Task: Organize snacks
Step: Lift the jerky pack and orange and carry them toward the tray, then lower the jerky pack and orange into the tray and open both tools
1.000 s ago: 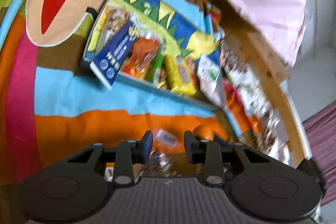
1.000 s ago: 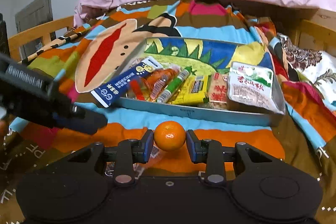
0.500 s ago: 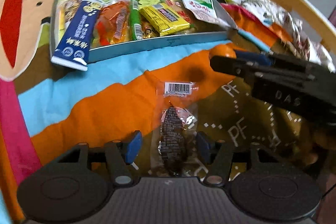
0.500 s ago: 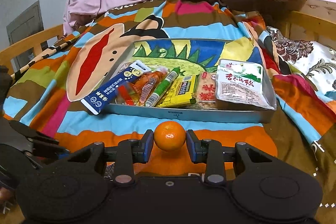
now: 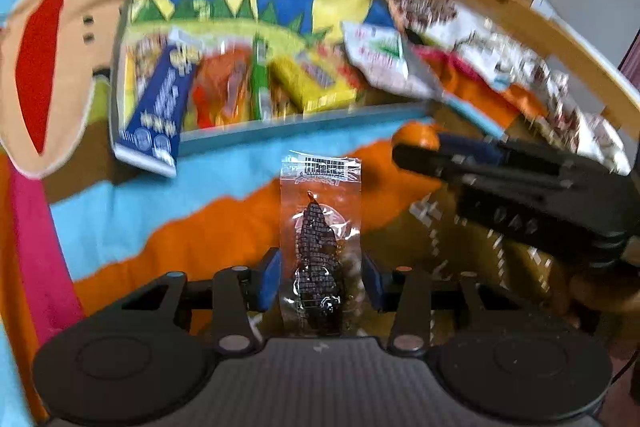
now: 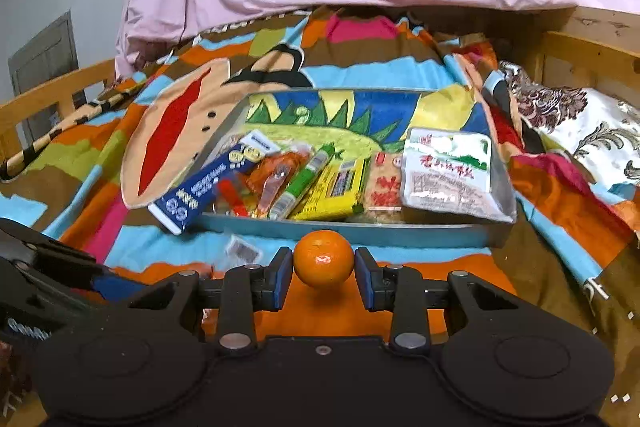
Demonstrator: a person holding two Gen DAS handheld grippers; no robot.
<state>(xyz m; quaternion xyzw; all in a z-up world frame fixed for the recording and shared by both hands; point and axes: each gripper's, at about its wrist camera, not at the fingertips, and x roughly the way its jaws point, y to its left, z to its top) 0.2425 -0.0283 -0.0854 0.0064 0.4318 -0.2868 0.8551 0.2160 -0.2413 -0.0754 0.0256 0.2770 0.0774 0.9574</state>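
the clear plastic snack packet with a dark filling (image 5: 320, 247) lay low in the left wrist frame, its long axis running straight away from the left gripper (image 5: 322, 281), whose pads flanked it; the blur left it unclear whether they were clenched on it. the right gripper (image 6: 323, 277) was grasping one round orange mandarin (image 6: 323, 258). the shallow grey metal tray (image 6: 360, 229), just above, held roughly eight snacks.

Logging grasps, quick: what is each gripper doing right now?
Left gripper: closed on the clear snack packet, a dark piece inside.
Right gripper: closed on the mandarin orange.
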